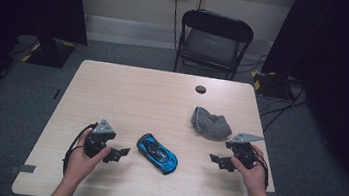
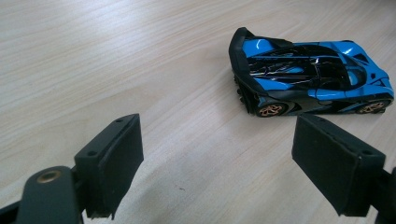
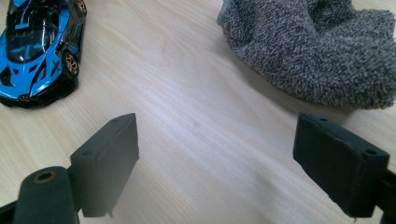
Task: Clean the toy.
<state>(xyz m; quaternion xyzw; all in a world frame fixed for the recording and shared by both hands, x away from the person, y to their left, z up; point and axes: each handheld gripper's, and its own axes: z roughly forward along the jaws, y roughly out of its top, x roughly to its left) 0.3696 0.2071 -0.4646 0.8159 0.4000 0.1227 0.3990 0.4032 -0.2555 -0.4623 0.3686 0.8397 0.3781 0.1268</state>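
Toy car (image 1: 157, 153) on table between both grippers — jaws of each spread wide, nothing gripped.

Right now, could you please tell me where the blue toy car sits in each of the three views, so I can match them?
High view: the car lies near the table's front middle, between the two claws.
Left gripper view: the car is upper right, past the right jaw.
Right gripper view: the car is in the upper left corner, partly cut off.
Shared landmark: the grey cloth, seen in the high and right gripper views.
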